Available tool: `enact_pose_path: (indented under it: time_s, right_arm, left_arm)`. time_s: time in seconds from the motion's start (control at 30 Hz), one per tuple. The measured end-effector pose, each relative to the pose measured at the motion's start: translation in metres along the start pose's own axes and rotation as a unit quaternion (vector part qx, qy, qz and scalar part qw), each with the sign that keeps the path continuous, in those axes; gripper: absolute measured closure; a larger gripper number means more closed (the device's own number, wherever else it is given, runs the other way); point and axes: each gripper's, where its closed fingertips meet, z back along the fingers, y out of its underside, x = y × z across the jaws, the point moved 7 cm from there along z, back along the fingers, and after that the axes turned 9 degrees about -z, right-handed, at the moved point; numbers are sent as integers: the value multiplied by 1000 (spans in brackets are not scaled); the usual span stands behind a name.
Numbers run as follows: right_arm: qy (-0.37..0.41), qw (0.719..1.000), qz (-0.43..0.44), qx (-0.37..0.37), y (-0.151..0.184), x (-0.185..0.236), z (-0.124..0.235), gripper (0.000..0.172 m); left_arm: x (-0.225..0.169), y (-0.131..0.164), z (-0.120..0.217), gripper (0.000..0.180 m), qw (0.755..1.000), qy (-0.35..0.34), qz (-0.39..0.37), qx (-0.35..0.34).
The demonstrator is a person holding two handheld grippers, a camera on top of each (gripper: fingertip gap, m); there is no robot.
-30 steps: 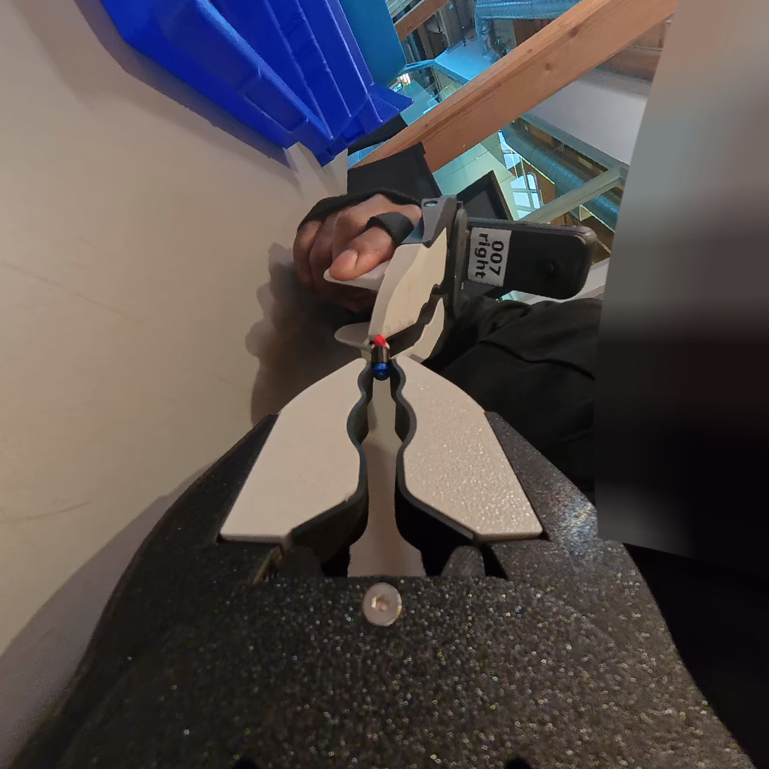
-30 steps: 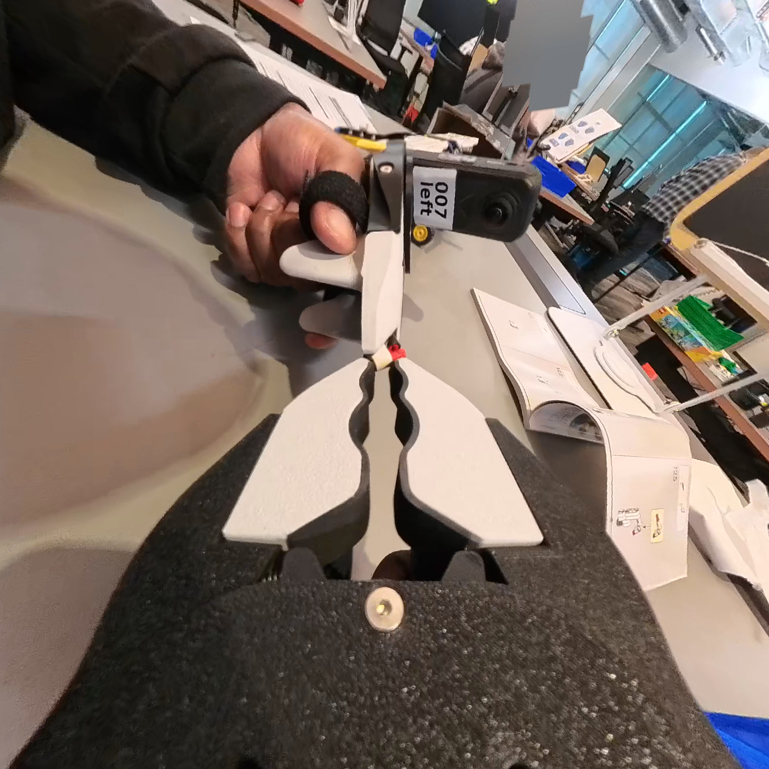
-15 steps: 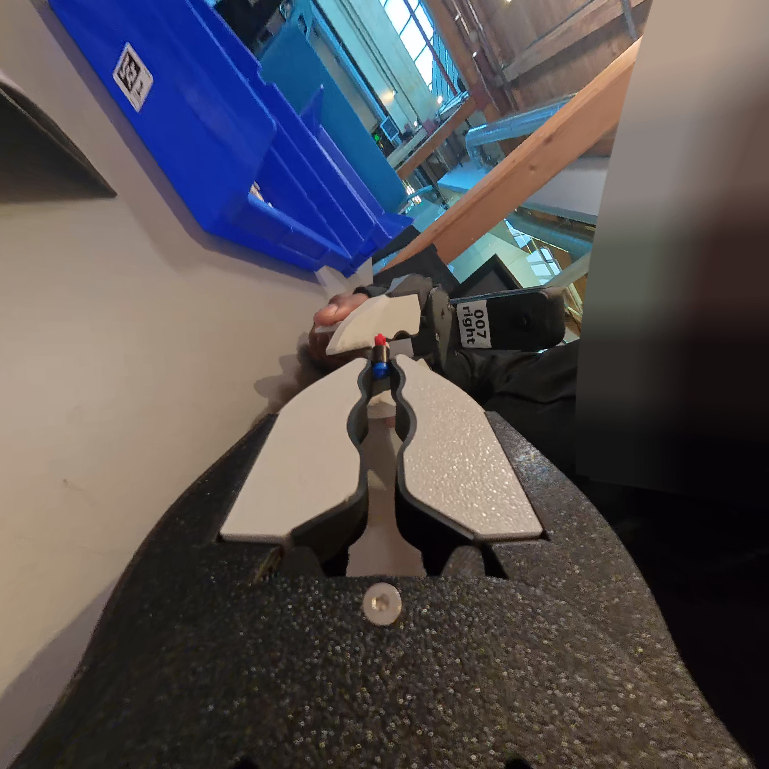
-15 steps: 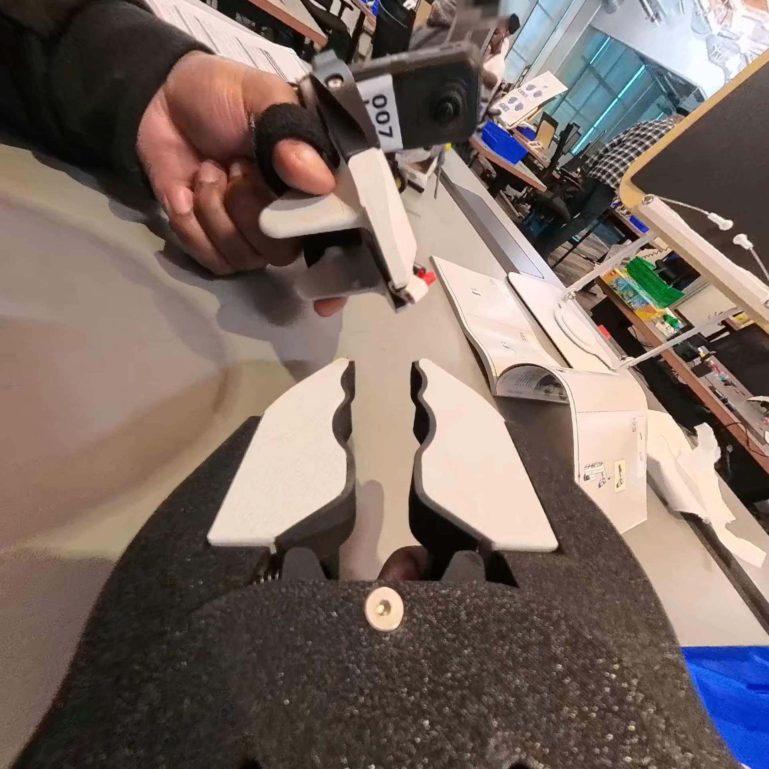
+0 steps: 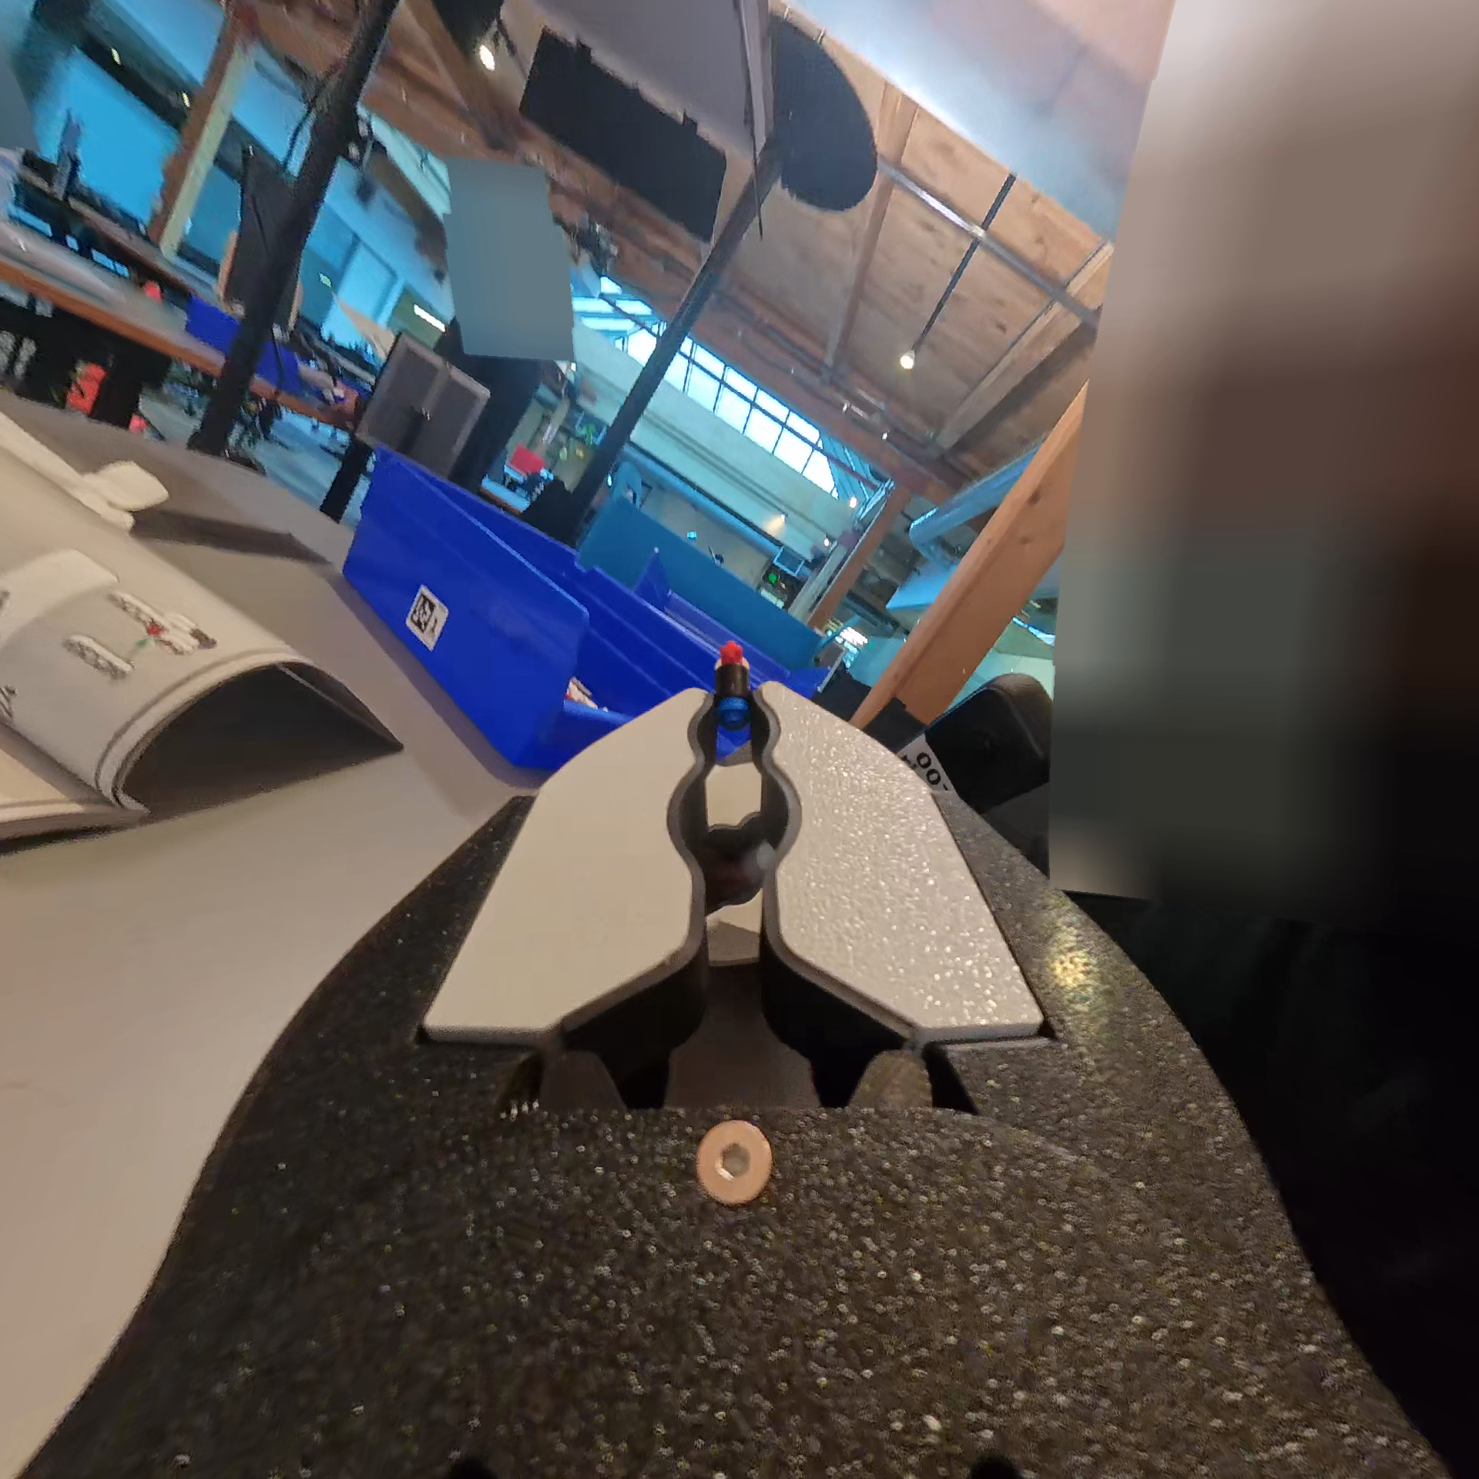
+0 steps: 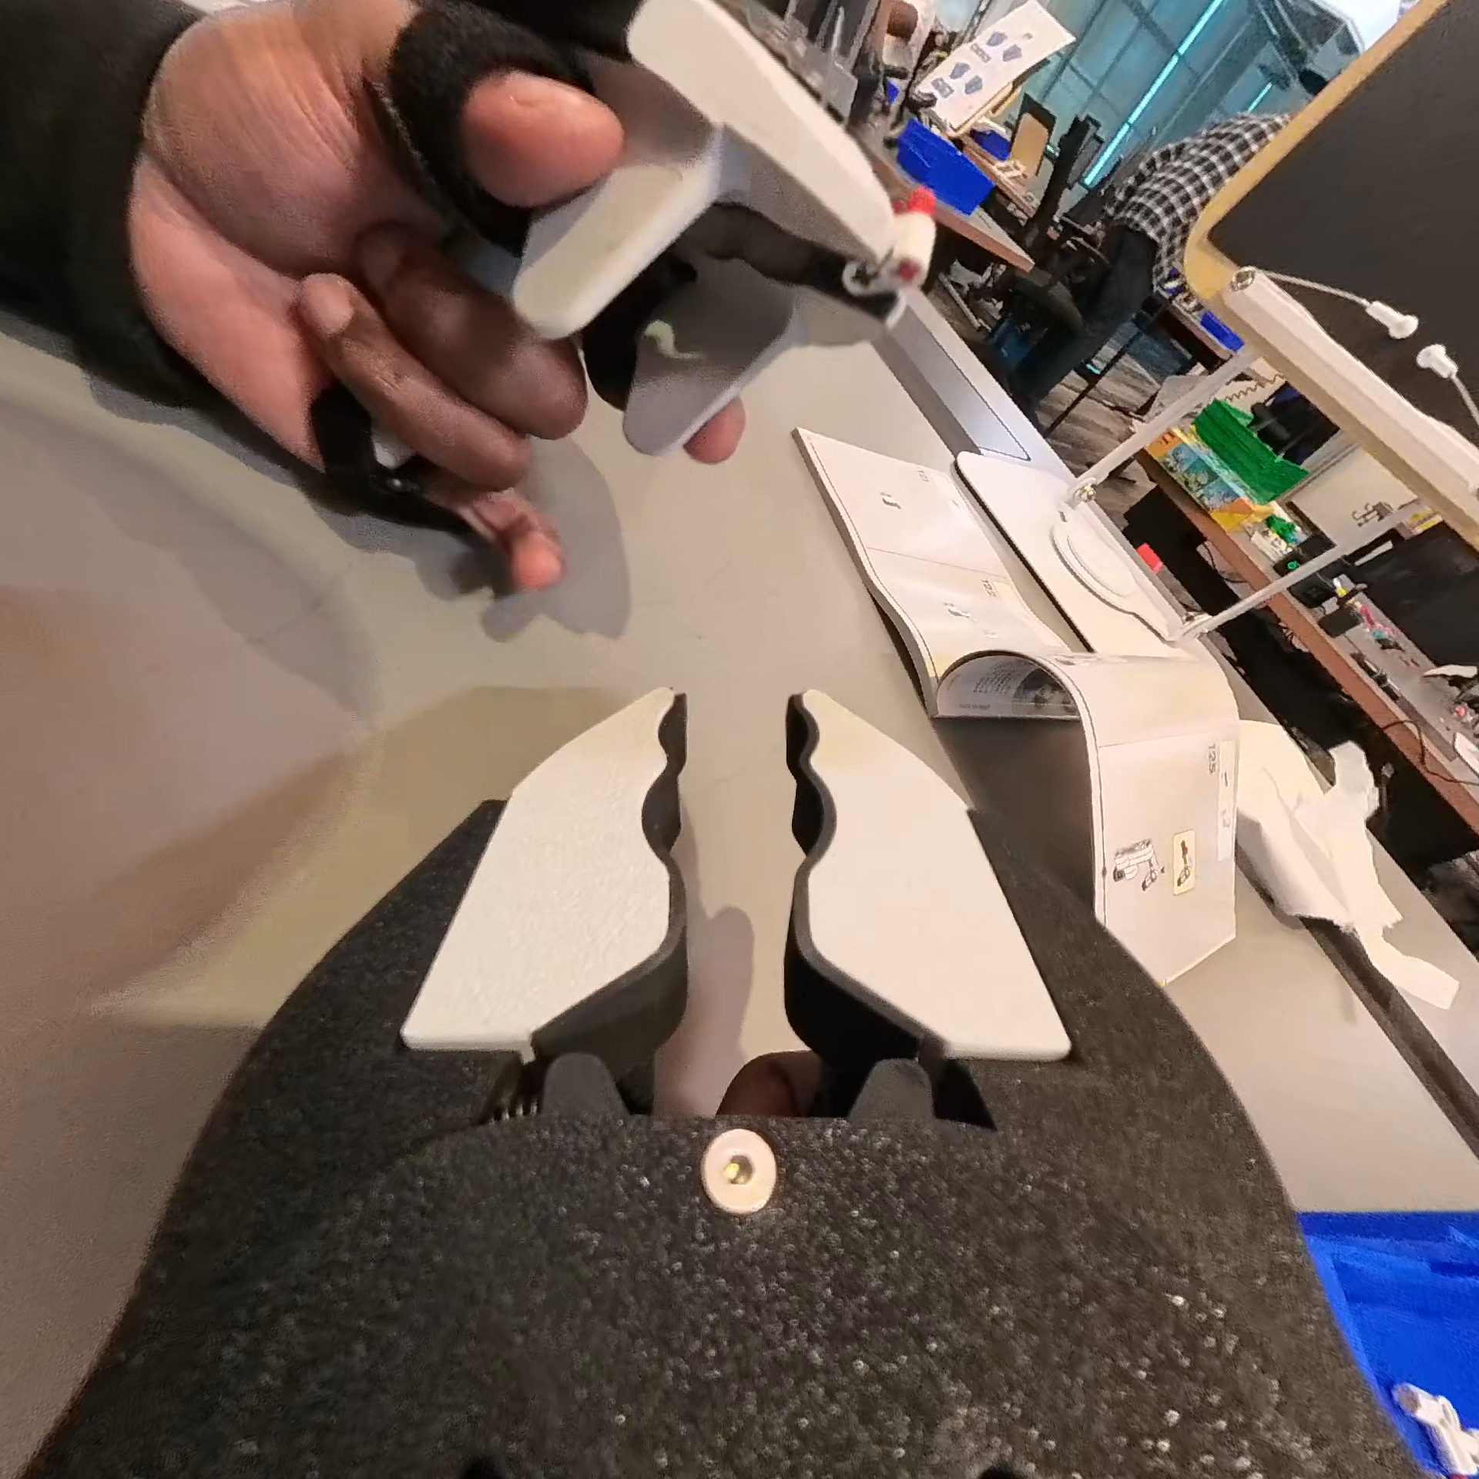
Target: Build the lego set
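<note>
My left gripper [image 5: 732, 704] is shut on a small toy-brick assembly [image 5: 730, 680]: a blue round end sits between the fingertips, a black middle and a red tip stick out past them. It is raised above the grey table [image 5: 160, 960]. In the right wrist view the same gripper [image 6: 880, 264] is held by a hand [image 6: 320, 240] at the top left, with the small red and white piece [image 6: 916, 220] at its tips. My right gripper [image 6: 736, 700] is open and empty, low over the table [image 6: 680, 560].
Blue bins [image 5: 496, 632] stand beyond the left gripper; a blue bin corner [image 6: 1416, 1344] shows at the bottom right. An open instruction booklet [image 6: 1040, 640] lies right of the right gripper; it also shows in the left wrist view [image 5: 120, 688]. White crumpled paper [image 6: 1320, 848] lies farther right. My right fingertips sit around 9 cm from my left ones.
The right gripper opened, let go of the small assembly and drew back. The left gripper kept hold of the assembly, lifted it and swung it up and away.
</note>
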Motion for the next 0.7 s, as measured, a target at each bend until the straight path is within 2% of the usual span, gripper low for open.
enact_pose_path:
  time_s: [0.17,0.23,0.37,0.53,0.63,0.7]
  right_arm:
    - [65,998,-8,5,-1,-20,-15,148]
    - [118,993,-1,13,-2,-39,-24,148]
    - [199,977,73,36,-7,-78,-49,128]
    - [208,955,189,96,-4,-91,-86,110]
    - [195,948,225,117,0,-88,-96,115]
    - [177,949,217,148,10,-88,-100,123]
  left_arm:
    - [3,-6,-8,173,998,-13,-65,7]
    - [11,-8,-10,172,995,-55,-83,28]
    - [28,-9,-3,172,985,-118,-117,43]
    - [26,-8,-3,172,986,-106,-115,58]
    - [26,-6,-3,172,987,-99,-109,63]
    - [27,-6,-3,172,988,-97,-103,61]
